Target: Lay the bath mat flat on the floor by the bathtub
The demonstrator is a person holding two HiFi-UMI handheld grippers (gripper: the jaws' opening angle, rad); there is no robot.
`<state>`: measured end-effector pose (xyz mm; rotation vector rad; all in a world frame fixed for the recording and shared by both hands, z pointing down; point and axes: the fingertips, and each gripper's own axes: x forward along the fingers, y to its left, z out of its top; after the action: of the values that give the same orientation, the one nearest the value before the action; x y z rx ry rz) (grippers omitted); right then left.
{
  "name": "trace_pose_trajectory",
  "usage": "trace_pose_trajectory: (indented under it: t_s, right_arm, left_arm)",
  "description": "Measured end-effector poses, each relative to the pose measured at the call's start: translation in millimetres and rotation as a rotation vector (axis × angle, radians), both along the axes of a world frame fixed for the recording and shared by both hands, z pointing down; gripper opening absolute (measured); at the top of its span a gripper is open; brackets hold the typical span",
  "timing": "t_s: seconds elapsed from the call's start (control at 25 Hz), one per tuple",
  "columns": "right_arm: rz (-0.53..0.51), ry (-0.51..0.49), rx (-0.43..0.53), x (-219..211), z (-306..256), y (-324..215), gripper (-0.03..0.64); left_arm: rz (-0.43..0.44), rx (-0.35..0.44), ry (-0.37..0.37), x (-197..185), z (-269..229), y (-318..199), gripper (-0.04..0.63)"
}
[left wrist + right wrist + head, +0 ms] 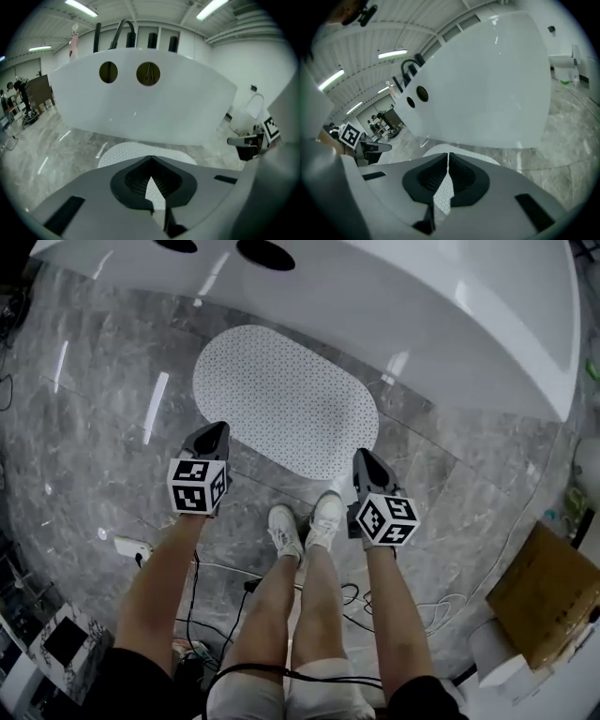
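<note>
The white dotted oval bath mat (286,399) lies flat on the grey marble floor beside the white bathtub (403,296). My left gripper (220,426) hovers above the mat's near left edge, jaws shut with nothing between them. My right gripper (361,454) hangs over the mat's near right end, also shut and empty. In the left gripper view the mat (123,150) shows beyond the shut left gripper (151,158), under the tub (140,108). The right gripper view shows the mat (479,155) past the shut right gripper (448,154), with the tub (487,84) behind.
The person's legs and white shoes (300,521) stand just short of the mat. Cables (375,601) and a white power strip (131,547) lie on the floor behind the feet. A cardboard box (548,592) and a paper roll (492,652) sit at the right.
</note>
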<state>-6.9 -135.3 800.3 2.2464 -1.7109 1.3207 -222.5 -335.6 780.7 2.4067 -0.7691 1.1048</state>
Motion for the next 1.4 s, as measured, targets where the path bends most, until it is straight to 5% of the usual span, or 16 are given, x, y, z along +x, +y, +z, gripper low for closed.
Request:
trace_pose_trajectory:
  t_s: [0.2,0.72,1.24,1.4]
  right_arm:
    - [-0.1,0.129,0.091,7,-77,-15,0.031]
    - [-0.205,0.241,0.16,10,-244,-17,0.026]
    - [-0.294,0.289,0.23,-18,-388,-9,0.026]
    - [-0.305,0.312,0.288,-18,-441,-10,0.026]
  left_arm:
    - [-0.006,0.026,0.146,32,-76,8,0.014]
    - [0.059,0.104,0.214,29,-237,25,0.014]
    - [0.297,0.177,0.329,56,-397,82,0.013]
    - [0.239,0.183,0.421,56,-452,76,0.014]
